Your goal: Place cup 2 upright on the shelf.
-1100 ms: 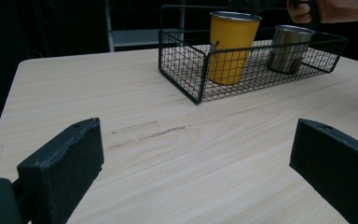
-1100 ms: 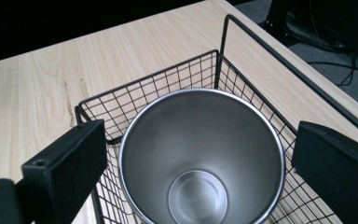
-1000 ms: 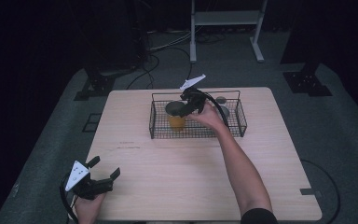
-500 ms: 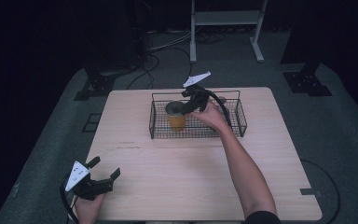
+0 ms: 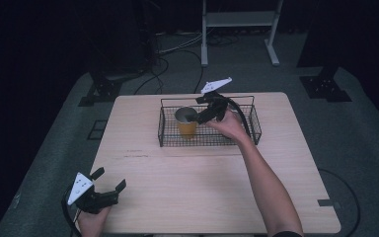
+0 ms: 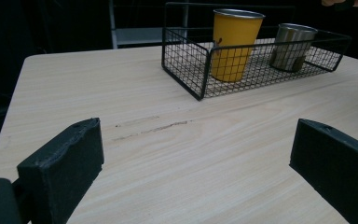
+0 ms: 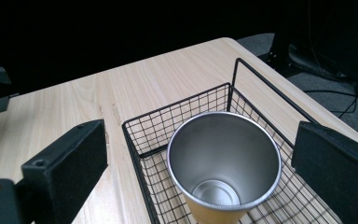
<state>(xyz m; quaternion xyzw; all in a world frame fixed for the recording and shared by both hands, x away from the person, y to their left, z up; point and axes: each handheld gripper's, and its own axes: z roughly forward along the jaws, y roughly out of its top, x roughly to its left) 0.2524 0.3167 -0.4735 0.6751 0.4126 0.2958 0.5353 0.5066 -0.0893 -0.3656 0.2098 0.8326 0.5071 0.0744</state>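
Note:
A yellow cup (image 5: 186, 126) with a steel inside stands upright in the left part of a black wire basket (image 5: 207, 144) at the table's far middle. My right gripper (image 5: 201, 109) hovers open just above and to the right of it; in the right gripper view the cup (image 7: 223, 158) sits below the wide gap of the gripper (image 7: 203, 154), untouched. My left gripper (image 5: 109, 178) rests open at the table's near left corner, holding nothing. From the left gripper (image 6: 196, 158), the yellow cup (image 6: 235, 46) and a silver cup (image 6: 291, 46) stand side by side in the basket (image 6: 186, 79).
The light wooden table (image 5: 202, 197) has a faint dark scuff (image 6: 154, 128) between the basket and the near left corner. Dark floor, cables and stand legs (image 5: 237, 29) lie beyond the far edge.
My right gripper has drifted slightly to the right above the basket. The yellow cup stays where it was, and the left gripper has not moved.

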